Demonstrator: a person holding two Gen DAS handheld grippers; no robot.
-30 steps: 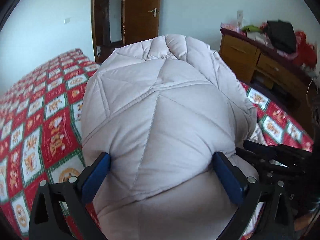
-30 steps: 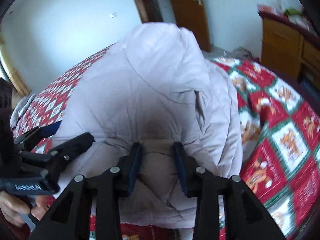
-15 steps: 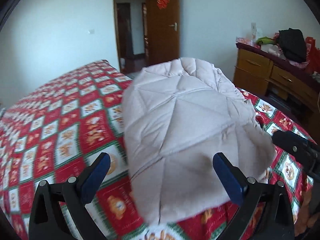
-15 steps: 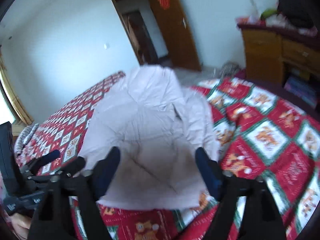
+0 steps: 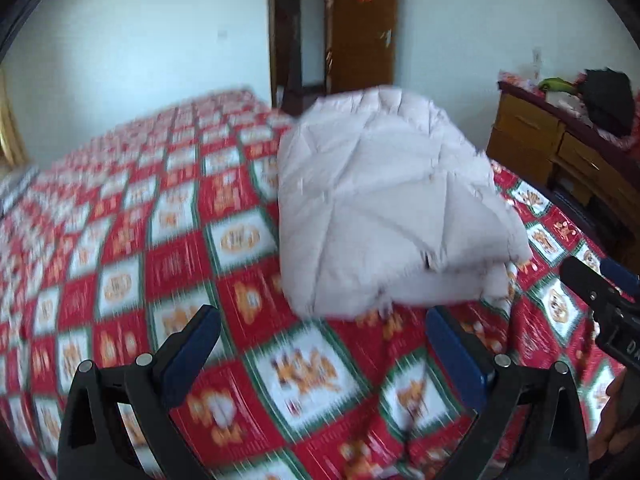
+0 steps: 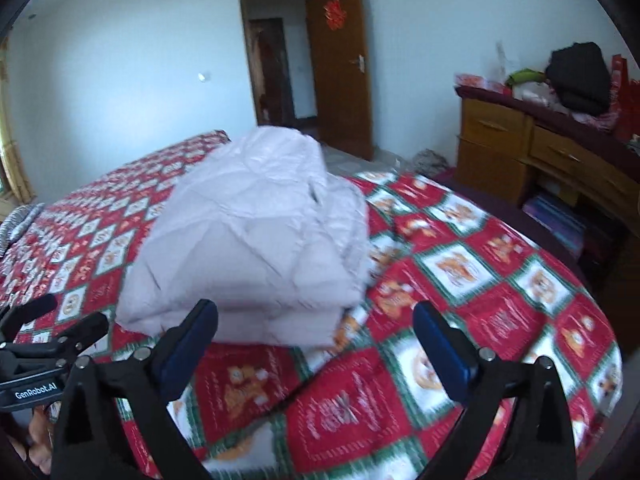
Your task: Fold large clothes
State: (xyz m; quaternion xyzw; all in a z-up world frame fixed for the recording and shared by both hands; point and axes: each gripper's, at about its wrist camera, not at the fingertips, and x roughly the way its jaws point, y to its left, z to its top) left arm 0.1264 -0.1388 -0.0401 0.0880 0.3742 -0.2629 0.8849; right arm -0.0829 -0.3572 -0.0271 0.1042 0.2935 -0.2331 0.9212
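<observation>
Both hand-held grippers empty: left hand-held gripper wide, right hand-held gripper opening, short of folded coat

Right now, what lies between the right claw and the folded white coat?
Only bare red patterned bedspread; the right wrist view shows the right claw, opening and empty, just short of the folded white coat.

We see the quilted pale-lilac puffer coat folded into a thick stacked bundle, lying flat on the red patterned bedspread, layered edges facing us, nothing touching it.
</observation>
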